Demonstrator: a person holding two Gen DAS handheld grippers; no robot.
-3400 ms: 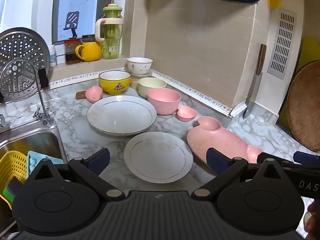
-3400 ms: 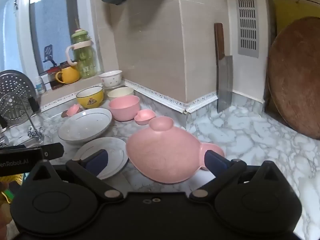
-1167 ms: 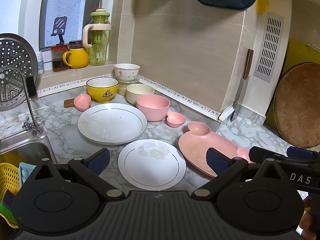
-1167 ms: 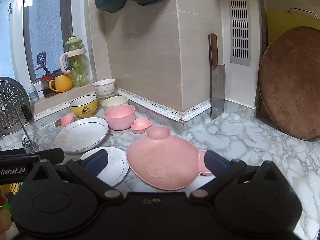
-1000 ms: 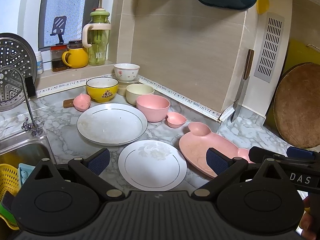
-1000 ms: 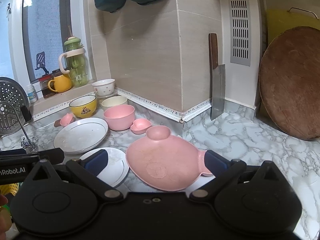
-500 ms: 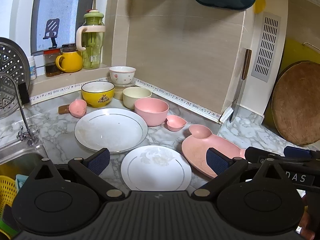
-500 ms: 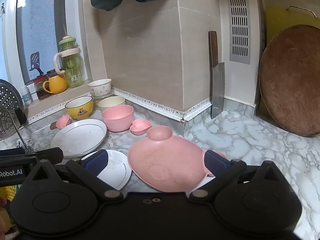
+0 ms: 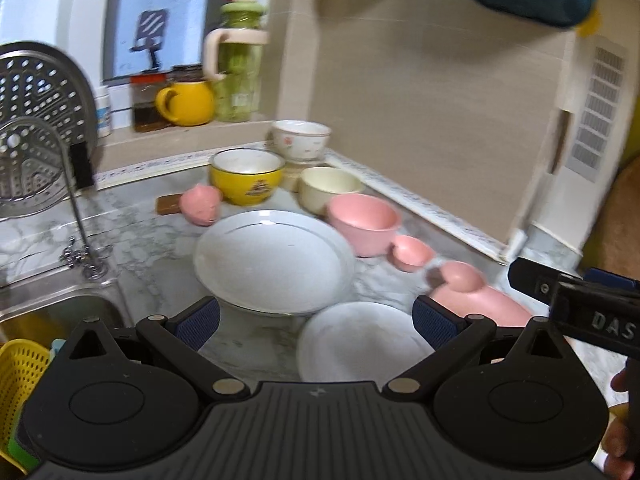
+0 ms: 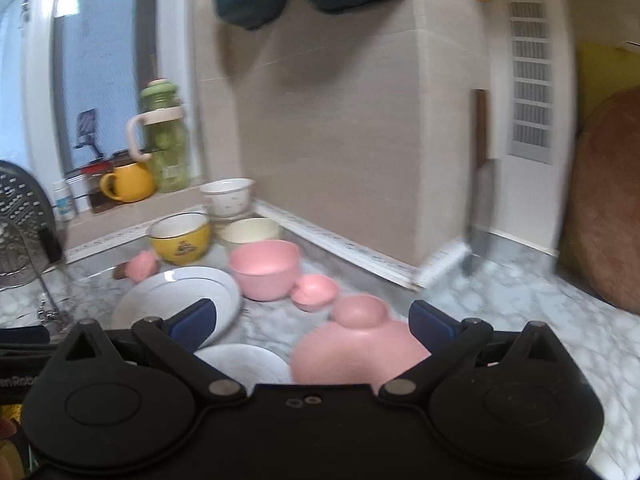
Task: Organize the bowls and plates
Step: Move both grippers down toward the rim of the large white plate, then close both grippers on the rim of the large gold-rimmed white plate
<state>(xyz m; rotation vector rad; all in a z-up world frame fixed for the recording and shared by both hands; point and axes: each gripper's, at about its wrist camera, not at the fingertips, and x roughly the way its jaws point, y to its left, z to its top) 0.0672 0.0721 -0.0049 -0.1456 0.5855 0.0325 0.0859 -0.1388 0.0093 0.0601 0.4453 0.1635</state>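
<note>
On the marble counter lie a large white plate [image 9: 272, 260] [image 10: 180, 300], a small white plate [image 9: 360, 344] [image 10: 244, 364] and a pink pig-shaped plate [image 9: 476, 300] [image 10: 356, 344]. Behind them stand a pink bowl [image 9: 362, 224] [image 10: 266, 268], a cream bowl [image 9: 328, 188], a yellow bowl [image 9: 248, 174], a white flowered bowl [image 9: 302, 138] and two small pink dishes [image 9: 412, 252] [image 9: 200, 206]. My left gripper [image 9: 316, 316] is open and empty above the near edge of both white plates. My right gripper [image 10: 312, 322] is open and empty above the pink plate.
A sink [image 9: 52, 312] with a tap [image 9: 76, 208] and a yellow basket [image 9: 20, 376] lies at the left. A steamer tray [image 9: 36, 120] leans behind it. A jug [image 9: 236, 60] and yellow mug [image 9: 186, 104] stand on the sill. A cleaver [image 10: 480, 200] and round wooden board [image 10: 604, 208] lean at the right.
Both views have swung left and moved closer to the dishes and are blurred. Both grippers stay open. No dish has moved.
</note>
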